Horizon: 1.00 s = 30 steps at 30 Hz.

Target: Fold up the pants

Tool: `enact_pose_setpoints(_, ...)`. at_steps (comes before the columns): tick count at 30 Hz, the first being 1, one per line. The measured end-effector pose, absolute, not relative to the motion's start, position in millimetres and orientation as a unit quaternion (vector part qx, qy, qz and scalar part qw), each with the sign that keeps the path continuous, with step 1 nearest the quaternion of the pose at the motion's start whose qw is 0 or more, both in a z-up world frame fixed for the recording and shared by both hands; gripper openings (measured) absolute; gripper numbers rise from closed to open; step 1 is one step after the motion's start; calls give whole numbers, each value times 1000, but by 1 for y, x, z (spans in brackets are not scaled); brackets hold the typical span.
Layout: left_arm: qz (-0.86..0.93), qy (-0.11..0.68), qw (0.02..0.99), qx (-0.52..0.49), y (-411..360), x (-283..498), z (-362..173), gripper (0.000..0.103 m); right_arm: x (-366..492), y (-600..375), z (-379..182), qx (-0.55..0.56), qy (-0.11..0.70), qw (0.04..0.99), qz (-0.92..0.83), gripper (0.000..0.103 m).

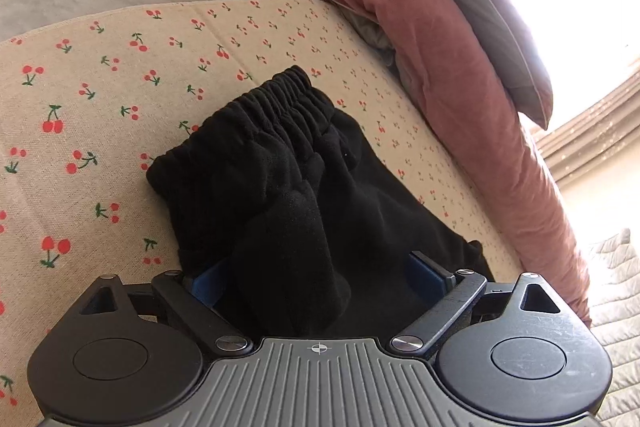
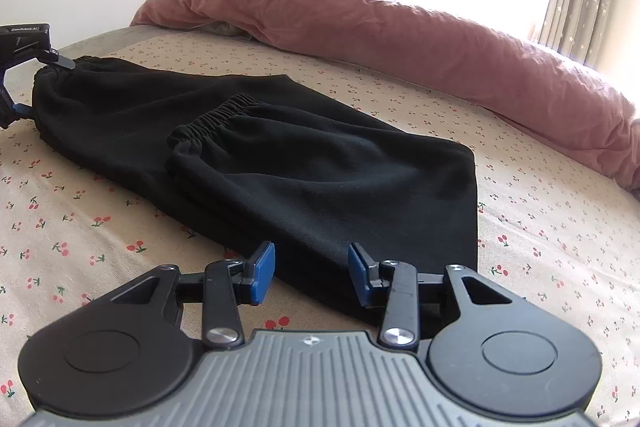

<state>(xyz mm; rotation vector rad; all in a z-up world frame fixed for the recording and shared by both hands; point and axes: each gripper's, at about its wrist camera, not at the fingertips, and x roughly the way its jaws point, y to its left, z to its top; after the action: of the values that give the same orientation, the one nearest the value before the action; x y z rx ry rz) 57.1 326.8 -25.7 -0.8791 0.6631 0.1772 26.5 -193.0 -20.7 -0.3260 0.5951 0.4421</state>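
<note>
— Lying where, the black sweatpants (image 2: 256, 147)?

— On the cherry-print sheet (image 2: 540, 227), folded once, cuffs (image 2: 218, 117) resting on the thigh part.

— Left gripper (image 1: 320, 279)?

— Fingers spread wide at the waistband end, fabric bunched between them (not pinched).

— Right gripper (image 2: 311, 269)?

— Jaws apart at the fold edge, holding nothing. A pink duvet (image 2: 400, 39) lies beyond.
</note>
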Motion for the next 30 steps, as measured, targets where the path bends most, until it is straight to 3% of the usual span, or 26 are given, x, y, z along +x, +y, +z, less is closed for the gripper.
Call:
enact_pose_setpoints(3, 95, 308, 850, -417, 321, 64, -24, 102, 27, -195, -19, -154, 288, 921, 213, 37)
enact_pose_setpoints(9, 132, 289, 850, -420, 314, 77, -23, 102, 29, -196, -18, -149, 289, 921, 216, 37)
enact_pose_setpoints(10, 138, 281, 851, -421, 312, 77, -22, 97, 29, -196, -18, -148, 289, 921, 216, 37)
enact_pose_setpoints(13, 171, 286, 862, -381, 302, 81, -16, 7, 32, -198, -18, -142, 291, 922, 213, 37)
enact_pose_setpoints(19, 167, 277, 848, -420, 310, 80, -20, 11, 36, -201, -17, -128, 295, 923, 211, 37)
enact_pose_setpoints(21, 156, 276, 830, -458, 318, 80, -28, 30, 37, -201, -17, -125, 295, 924, 209, 37)
enact_pose_setpoints(22, 141, 279, 826, -470, 321, 82, -32, 47, 37, -201, -17, -125, 295, 924, 209, 37)
enact_pose_setpoints(23, 130, 282, 827, -468, 321, 85, -34, 52, 37, -201, -17, -125, 295, 924, 208, 37)
enact_pose_setpoints(25, 135, 287, 835, -449, 318, 90, -33, 52, 37, -201, -17, -126, 296, 924, 208, 37)
enact_pose_setpoints(27, 149, 287, 841, -434, 312, 93, -30, 43, 38, -200, -18, -126, 297, 923, 208, 37)
enact_pose_setpoints(28, 160, 288, 843, -425, 309, 93, -28, 22, 38, -201, -18, -126, 298, 923, 208, 37)
enact_pose_setpoints(30, 163, 279, 846, -424, 307, 92, -27, 15, 39, -201, -19, -126, 298, 923, 207, 37)
